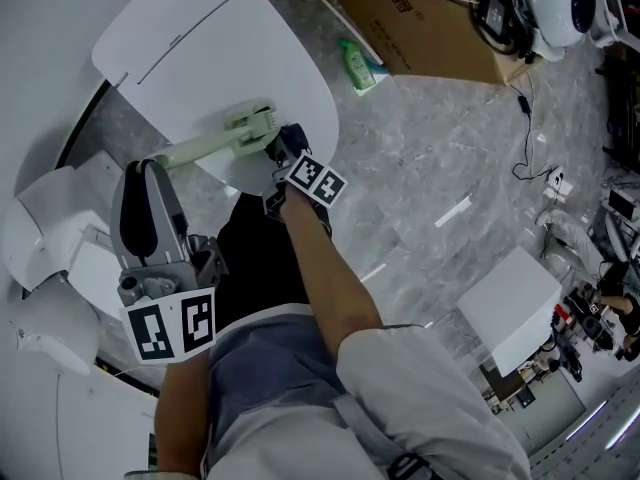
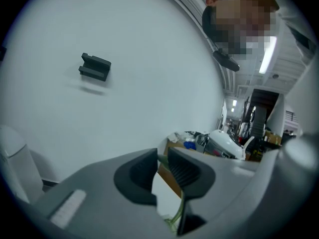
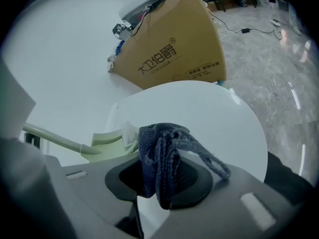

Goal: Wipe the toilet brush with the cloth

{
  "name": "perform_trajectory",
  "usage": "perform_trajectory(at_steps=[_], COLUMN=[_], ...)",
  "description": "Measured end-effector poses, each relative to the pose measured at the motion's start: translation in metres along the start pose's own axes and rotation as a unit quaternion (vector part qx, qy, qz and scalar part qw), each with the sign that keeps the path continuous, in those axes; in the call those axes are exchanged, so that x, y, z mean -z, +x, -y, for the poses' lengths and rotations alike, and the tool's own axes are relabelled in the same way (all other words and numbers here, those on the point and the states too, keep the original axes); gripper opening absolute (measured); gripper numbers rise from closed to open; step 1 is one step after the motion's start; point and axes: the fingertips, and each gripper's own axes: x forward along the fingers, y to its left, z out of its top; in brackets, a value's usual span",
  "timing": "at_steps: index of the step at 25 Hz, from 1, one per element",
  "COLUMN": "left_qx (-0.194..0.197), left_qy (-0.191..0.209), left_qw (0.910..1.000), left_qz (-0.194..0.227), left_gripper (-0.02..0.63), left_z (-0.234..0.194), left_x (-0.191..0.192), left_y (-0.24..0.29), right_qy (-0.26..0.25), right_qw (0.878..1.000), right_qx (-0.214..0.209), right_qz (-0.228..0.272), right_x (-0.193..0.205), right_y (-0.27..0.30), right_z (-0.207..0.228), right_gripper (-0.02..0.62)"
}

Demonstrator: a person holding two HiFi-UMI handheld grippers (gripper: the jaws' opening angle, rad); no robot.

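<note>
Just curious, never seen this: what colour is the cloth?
Dark blue-grey knit cloth, best seen in the right gripper view.

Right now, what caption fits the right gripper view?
The right gripper pinches a dark blue cloth beside the pale green toilet brush, over a white toilet lid.

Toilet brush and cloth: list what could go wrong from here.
1. The left gripper pinches the toilet brush only near the end of its thin handle; pressure on the head could twist it in the jaws.
2. The right gripper holds the cloth bunched, with a loose loop hanging out that might snag or pull free.
3. The brush head sits over the white lid and may smear it.
</note>
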Motion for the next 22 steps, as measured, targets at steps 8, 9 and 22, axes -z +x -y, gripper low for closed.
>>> perform_trajectory(at_steps=[8,9,22], left_qx=[0.001,0.001,0.004], left_qy=[0.006,0.007,0.01], left_qw=[1.0,1.0,0.9999], left_qz=[-0.001,0.0,0.002], left_gripper=[0.0,0.0,0.0], left_z=[0.0,0.0,0.0], left_x=[0.0,-0.001,-0.001], left_y=[0.001,0.001,0.002], right_qy=[0.061,0.067,0.078], right_qw=[0.998,0.997,0.993], right_qx=[-0.024,-0.03,-0.081], right_qz=[0.002,0.001,-0.038], right_x=[0.02,0.022,0.04], right_y=[-0.001,-0.001,-0.008], right_z=[-0.007,-0.008,-0.027], right_gripper=[0.109,0.107,0.104])
